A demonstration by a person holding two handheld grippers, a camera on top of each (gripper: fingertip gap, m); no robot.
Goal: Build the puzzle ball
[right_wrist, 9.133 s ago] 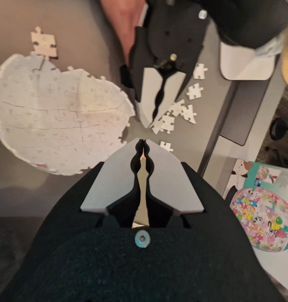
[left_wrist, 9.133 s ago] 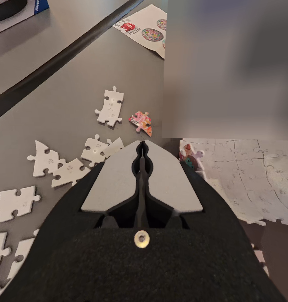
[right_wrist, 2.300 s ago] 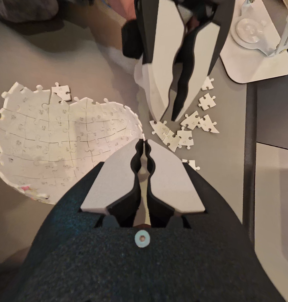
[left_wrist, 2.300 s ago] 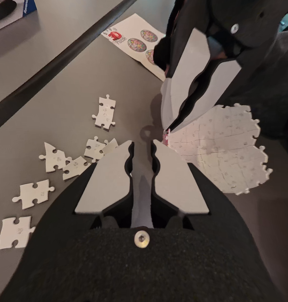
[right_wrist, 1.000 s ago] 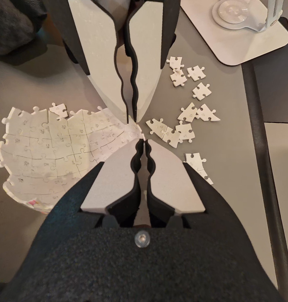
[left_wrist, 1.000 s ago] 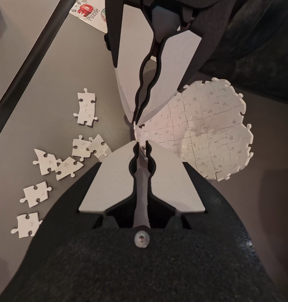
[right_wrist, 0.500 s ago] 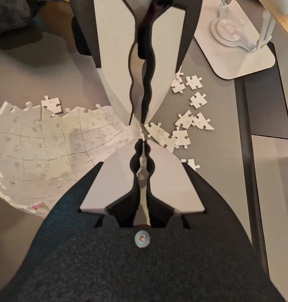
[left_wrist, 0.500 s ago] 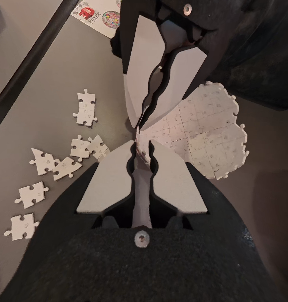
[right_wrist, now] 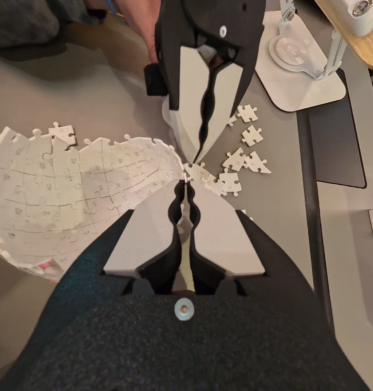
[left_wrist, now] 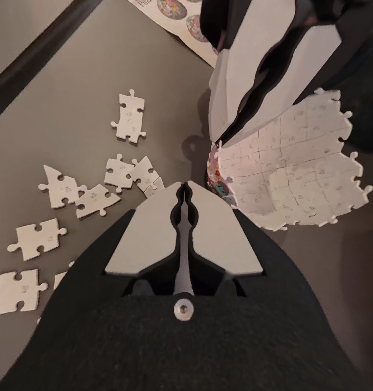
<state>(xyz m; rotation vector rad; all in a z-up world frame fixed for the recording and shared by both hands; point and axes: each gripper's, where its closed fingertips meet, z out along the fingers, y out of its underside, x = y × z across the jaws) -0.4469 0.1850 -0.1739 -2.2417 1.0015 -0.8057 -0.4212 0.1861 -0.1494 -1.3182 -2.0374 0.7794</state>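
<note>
Grey table [left_wrist: 75, 84], right claw [right_wrist: 185, 183] clamped on puzzle shell [right_wrist: 65, 190] rim, left claw [left_wrist: 184, 185] closed, empty.

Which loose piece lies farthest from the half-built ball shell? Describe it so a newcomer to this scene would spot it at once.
Start at the curved white puzzle shell on the grey table. Loose pieces lie scattered to its left in the left wrist view; follow them to the bottom-left corner. The squarish piece there, cut by the picture's edge, lies beyond all its neighbours.

One part-built shell [right_wrist: 54, 190], one piece [right_wrist: 63, 133] on its far rim, at least eight loose pieces [left_wrist: 130, 118] beside it, one leaflet [left_wrist: 181, 25], one white stand base [right_wrist: 297, 84].
</note>
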